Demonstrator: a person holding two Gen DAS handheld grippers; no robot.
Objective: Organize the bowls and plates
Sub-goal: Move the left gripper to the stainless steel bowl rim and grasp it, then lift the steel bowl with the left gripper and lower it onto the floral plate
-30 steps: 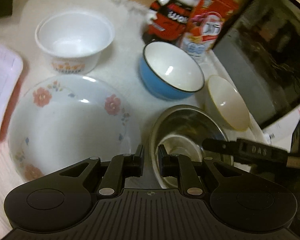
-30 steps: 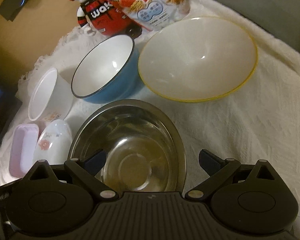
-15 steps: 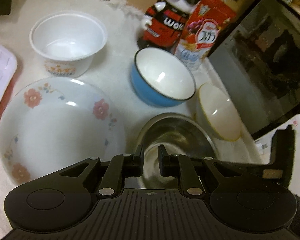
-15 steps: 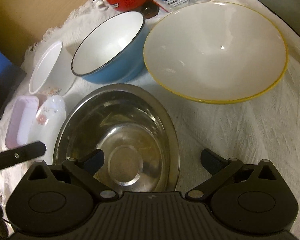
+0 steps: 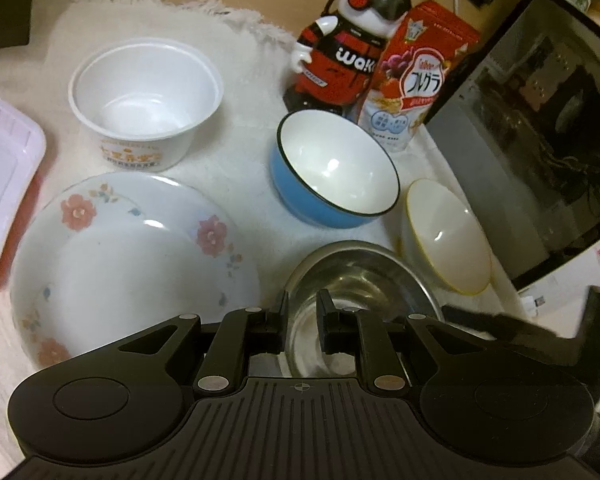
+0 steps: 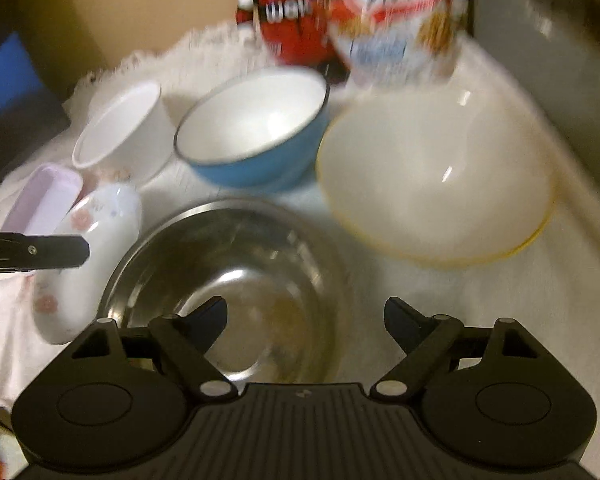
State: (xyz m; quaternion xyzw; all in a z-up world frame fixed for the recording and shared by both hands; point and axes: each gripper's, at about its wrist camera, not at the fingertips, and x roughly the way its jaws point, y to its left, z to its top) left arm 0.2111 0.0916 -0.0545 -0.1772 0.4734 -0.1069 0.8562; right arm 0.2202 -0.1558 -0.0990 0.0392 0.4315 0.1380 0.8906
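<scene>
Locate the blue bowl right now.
In the left wrist view the blue bowl sits centre-right on the white cloth, behind the steel bowl, in front of the cereal bag.

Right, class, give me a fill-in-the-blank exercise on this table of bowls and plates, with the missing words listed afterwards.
1. The bowl with the white inside and black rim is ____ on the outside.
2. The plate on the white cloth is decorated with ____.
3. The right gripper hangs over the ____ bowl with its jaws wide apart.
4. The rim of the wide cream bowl is ____.

Missing words: blue; flowers; metal; yellow
</scene>
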